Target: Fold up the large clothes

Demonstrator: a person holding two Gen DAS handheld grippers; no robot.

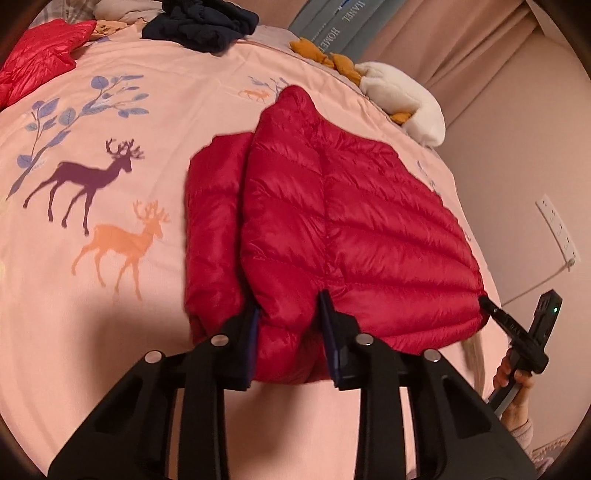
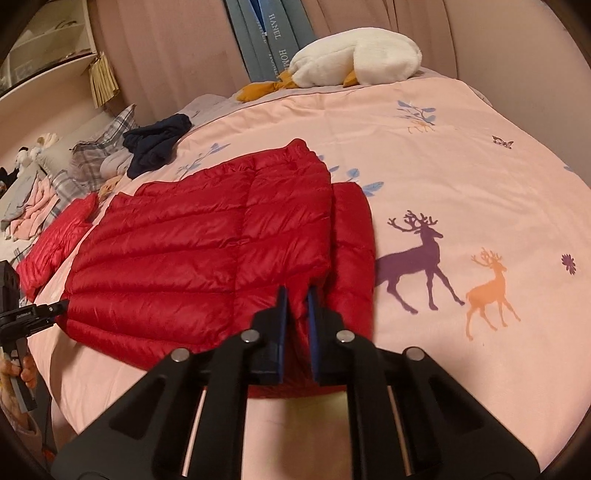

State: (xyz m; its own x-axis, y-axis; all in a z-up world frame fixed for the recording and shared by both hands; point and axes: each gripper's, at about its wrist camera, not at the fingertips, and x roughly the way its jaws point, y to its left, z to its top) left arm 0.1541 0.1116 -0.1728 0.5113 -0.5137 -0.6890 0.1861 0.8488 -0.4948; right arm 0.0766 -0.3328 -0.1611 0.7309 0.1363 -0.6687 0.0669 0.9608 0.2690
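Note:
A red quilted down jacket (image 1: 332, 236) lies folded on the pink bed cover, its sleeve tucked along one side. My left gripper (image 1: 290, 314) is shut on the jacket's near hem, with a thick bulge of fabric between the fingers. My right gripper (image 2: 295, 306) is shut on the hem at the other near corner of the jacket (image 2: 207, 251), pads close together on the fabric. The right gripper also shows in the left wrist view (image 1: 487, 304), its tip at the jacket's edge. The left gripper shows at the left edge of the right wrist view (image 2: 55, 308).
The pink deer-print bed cover (image 1: 110, 129) spreads all round. A second red jacket (image 1: 40, 62), a dark navy garment (image 1: 199, 26) and a white plush goose (image 2: 354, 59) lie at the far side. Curtains and a wall socket (image 1: 557, 229) are beyond the bed edge.

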